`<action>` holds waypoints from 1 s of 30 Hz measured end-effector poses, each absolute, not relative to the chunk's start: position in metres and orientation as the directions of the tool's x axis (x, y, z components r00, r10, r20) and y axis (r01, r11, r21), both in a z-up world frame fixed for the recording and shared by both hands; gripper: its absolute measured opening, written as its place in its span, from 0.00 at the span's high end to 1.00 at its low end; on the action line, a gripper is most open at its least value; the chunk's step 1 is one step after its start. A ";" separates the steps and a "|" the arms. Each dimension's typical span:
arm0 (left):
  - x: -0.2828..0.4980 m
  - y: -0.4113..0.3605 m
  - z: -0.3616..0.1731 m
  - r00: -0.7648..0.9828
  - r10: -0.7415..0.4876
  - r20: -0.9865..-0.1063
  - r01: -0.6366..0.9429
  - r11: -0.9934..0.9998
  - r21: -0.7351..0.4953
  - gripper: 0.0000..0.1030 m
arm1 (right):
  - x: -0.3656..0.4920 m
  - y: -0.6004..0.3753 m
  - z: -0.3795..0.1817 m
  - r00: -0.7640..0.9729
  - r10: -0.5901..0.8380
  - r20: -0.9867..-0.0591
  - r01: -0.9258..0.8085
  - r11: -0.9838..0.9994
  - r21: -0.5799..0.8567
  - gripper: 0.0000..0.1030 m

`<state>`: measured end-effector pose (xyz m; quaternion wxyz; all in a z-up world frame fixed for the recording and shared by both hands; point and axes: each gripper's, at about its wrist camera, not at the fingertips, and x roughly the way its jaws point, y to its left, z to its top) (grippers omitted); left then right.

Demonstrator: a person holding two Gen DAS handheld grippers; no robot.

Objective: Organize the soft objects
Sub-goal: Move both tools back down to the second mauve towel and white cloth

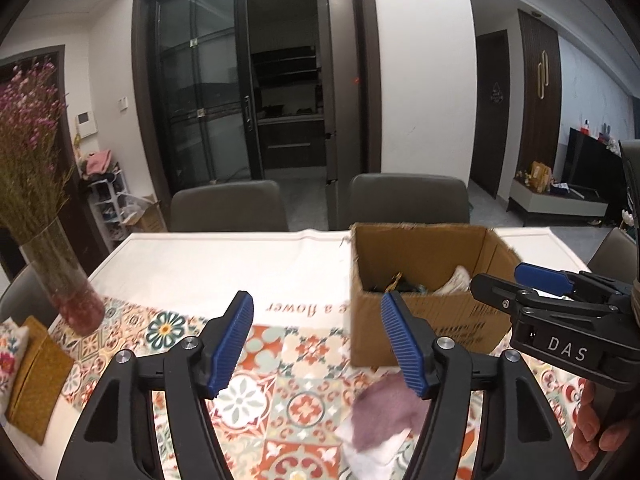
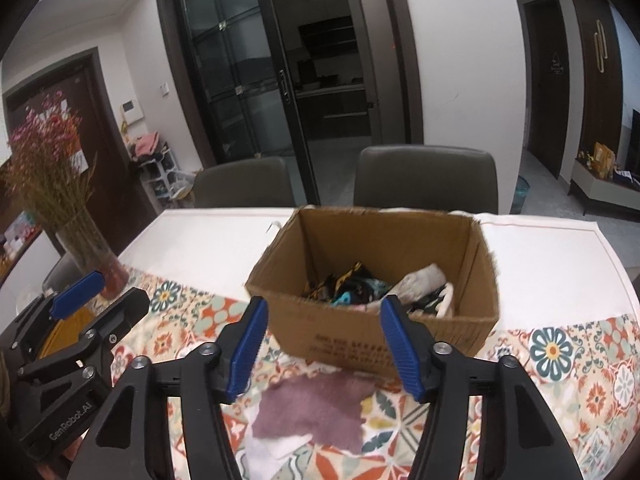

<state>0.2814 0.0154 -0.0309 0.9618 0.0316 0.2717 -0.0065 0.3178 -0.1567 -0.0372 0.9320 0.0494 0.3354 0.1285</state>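
Note:
A mauve cloth (image 2: 316, 412) lies on a white cloth (image 2: 276, 450) on the patterned tablecloth, just in front of an open cardboard box (image 2: 376, 336). The box holds several crumpled fabrics (image 2: 352, 292), dark patterned ones and a pale one. My right gripper (image 2: 324, 344) is open above the mauve cloth, nothing between its blue pads. My left gripper (image 1: 320, 344) is open too, with the mauve cloth (image 1: 384, 412) low and to the right of its gap. Each gripper shows at the edge of the other's view: the right gripper (image 1: 508, 280), the left gripper (image 2: 104, 292).
A glass vase of dried pink flowers (image 1: 60, 284) stands at the table's left, beside a mustard cushion (image 1: 36, 384). Two grey chairs (image 2: 424, 176) stand behind the far table edge. A person's hand (image 1: 596, 428) holds the right gripper.

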 end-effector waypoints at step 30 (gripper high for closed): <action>0.245 0.043 -0.127 0.736 0.110 -0.668 -0.060 0.993 0.098 0.32 | 0.322 -0.105 -0.148 0.592 0.300 -0.748 -0.333 0.936 0.112 0.35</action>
